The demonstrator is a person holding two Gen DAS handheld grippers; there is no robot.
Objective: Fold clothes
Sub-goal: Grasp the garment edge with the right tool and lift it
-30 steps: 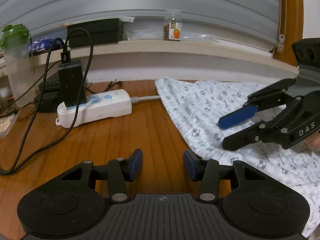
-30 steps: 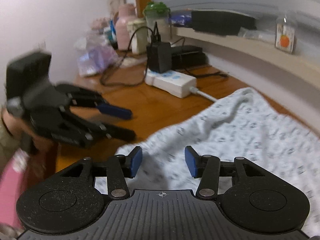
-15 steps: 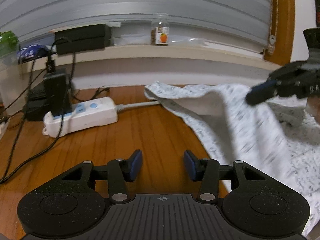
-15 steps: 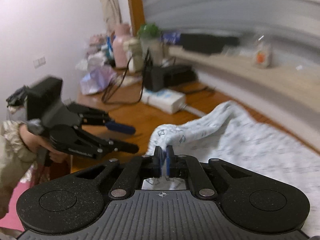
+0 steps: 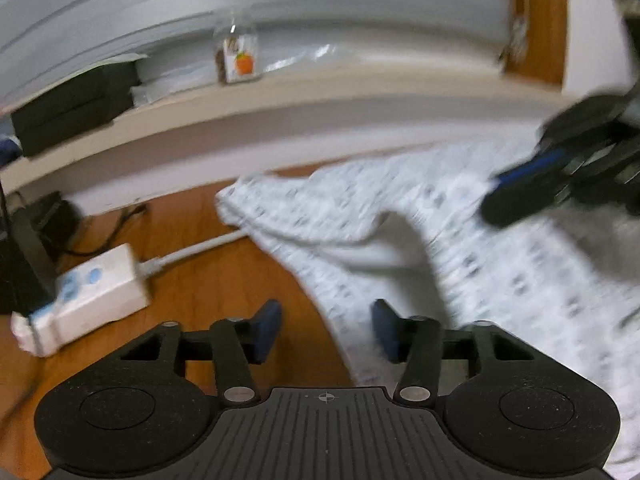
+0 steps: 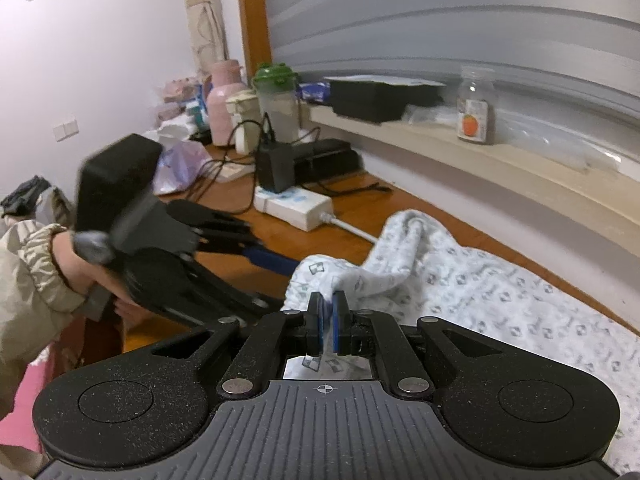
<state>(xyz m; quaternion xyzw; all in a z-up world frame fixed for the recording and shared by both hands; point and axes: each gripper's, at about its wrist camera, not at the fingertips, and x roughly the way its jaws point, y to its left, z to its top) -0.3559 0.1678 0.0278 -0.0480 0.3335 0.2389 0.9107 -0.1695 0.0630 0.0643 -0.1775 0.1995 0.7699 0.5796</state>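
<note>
Jar [image 6: 476, 110] label shows an orange picture; lettering unreadable.

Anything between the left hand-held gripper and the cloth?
Nothing visible. The left hand-held gripper is open just past the cloth edge, with only bare table between. The power strip sits off to the side.

No legible text in either view. Small clear glass jar [image 6: 476, 110] on the pale window ledge [image 6: 532, 168] carries a label with an orange fruit picture only; any lettering is too small and blurred to read.
</note>
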